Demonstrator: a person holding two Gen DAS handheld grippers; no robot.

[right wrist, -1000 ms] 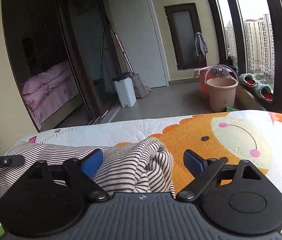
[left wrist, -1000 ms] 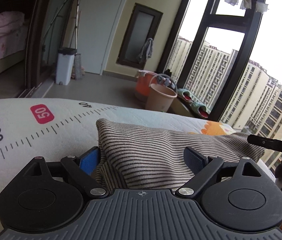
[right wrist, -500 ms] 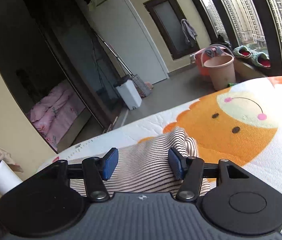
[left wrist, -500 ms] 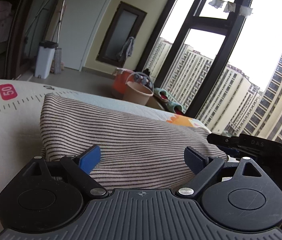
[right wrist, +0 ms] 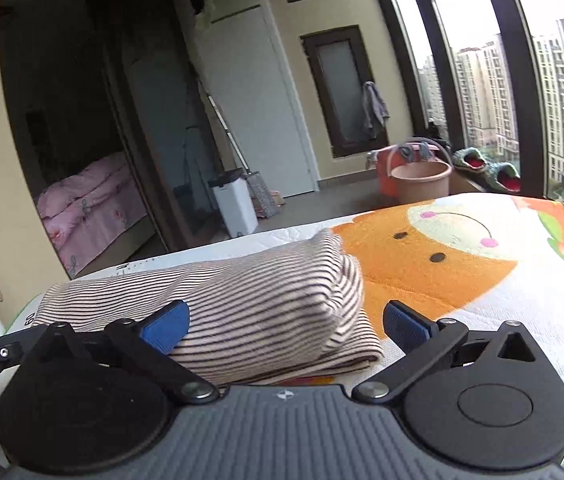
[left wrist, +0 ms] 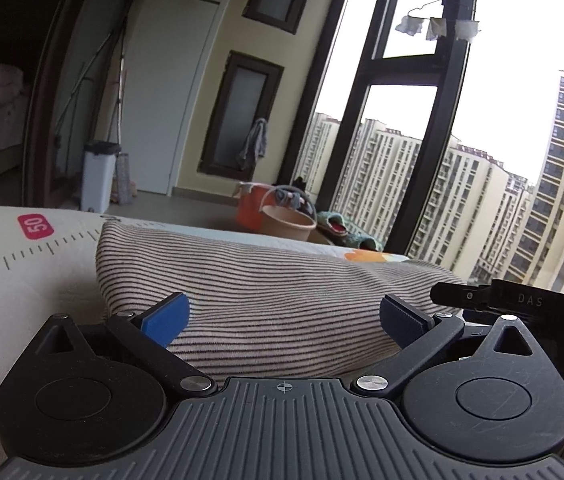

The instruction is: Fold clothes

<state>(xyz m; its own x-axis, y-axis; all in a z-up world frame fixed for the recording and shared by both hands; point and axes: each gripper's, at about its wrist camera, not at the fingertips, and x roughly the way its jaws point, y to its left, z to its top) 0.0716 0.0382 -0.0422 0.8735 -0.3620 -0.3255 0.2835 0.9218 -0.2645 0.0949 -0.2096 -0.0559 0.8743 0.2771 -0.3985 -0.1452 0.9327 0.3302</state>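
Over striped garment [left wrist: 266, 300]: left gripper [left wrist: 284, 318] fingers opening, fabric between, unpinched. Right gripper [right wrist: 286, 324] fingers also opening at garment's right end. Garment lies folded on cartoon mat [right wrist: 462, 280]. Risk: a finger withdrawing low could snag fabric, undoing fold.

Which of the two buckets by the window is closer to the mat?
The paler, tan-pink bucket with the arched handle; the orange bucket stands behind it, partly hidden.
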